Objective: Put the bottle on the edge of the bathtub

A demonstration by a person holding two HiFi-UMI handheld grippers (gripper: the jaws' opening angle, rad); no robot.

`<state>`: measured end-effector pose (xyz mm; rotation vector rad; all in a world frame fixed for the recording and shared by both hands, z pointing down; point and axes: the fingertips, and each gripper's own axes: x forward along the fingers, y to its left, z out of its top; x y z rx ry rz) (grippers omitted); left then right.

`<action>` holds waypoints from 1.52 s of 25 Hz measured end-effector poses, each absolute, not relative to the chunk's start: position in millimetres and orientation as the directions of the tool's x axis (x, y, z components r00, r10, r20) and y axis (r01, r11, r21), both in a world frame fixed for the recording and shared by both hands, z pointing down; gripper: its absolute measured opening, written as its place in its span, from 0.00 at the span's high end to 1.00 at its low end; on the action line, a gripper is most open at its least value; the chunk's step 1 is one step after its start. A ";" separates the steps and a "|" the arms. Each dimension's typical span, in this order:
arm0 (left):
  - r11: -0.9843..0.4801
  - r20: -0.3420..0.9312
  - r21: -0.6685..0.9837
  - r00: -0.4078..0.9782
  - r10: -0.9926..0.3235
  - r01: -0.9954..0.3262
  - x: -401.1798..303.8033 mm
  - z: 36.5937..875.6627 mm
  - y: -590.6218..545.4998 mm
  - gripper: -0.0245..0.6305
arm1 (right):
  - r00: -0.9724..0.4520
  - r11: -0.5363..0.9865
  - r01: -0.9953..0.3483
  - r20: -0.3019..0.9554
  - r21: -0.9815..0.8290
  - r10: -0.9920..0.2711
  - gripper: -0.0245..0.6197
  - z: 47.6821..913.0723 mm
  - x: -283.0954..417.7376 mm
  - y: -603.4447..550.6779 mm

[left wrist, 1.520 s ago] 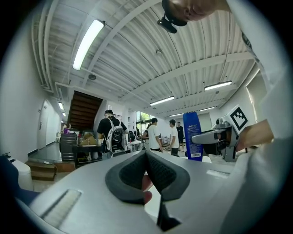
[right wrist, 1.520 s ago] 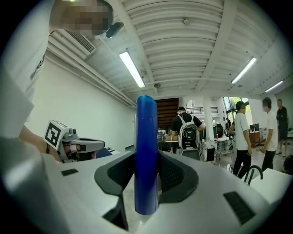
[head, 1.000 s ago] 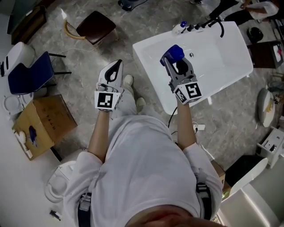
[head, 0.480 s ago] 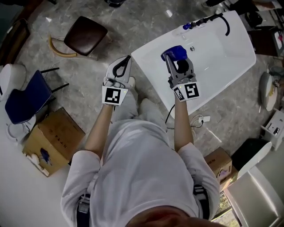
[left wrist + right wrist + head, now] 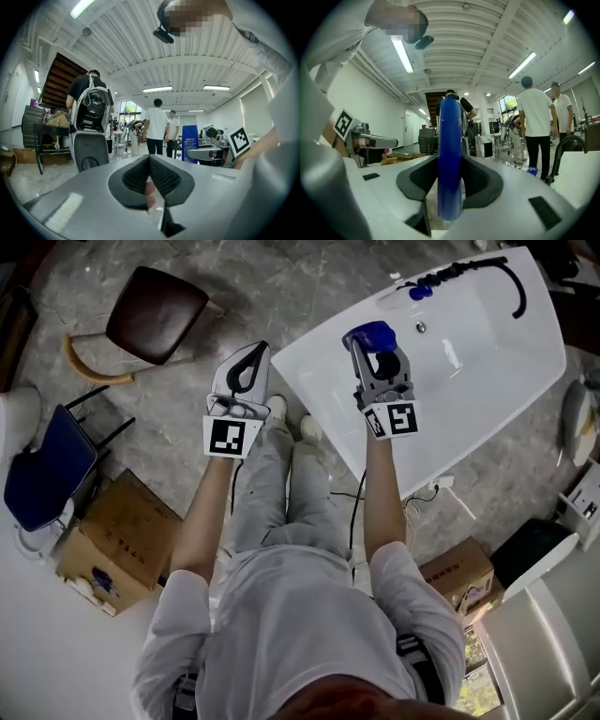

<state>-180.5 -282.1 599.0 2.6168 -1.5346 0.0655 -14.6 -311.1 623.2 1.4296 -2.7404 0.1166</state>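
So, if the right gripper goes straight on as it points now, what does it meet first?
Probably nothing near: the right gripper, shut on the blue bottle, points level over the bathtub rim; height there is unclear.

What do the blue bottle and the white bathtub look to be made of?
bottle: probably plastic, glossy; even deep blue colour with soft light streaks along its side.
bathtub: smooth glossy white, acrylic or enamel, cannot tell which; bright reflections in the basin.
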 end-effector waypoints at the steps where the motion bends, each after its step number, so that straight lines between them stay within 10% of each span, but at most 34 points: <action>1: -0.473 0.098 0.080 0.479 -0.872 -0.878 -181.8 611.9 -288.7 0.96 | -0.568 0.567 -0.823 0.082 -0.042 -0.819 0.72 638.6 -11.9 -318.2; 16: -0.467 0.131 0.078 0.473 -0.871 -0.881 -157.6 762.5 -340.8 0.96 | -0.533 0.534 -0.846 0.070 -0.017 -0.843 0.72 822.0 13.1 -371.9; 38: -0.522 0.152 0.044 0.522 -0.839 -0.852 -135.9 767.8 -308.3 0.96 | -0.523 0.524 -0.851 0.051 0.016 -0.851 0.60 853.9 6.3 -358.2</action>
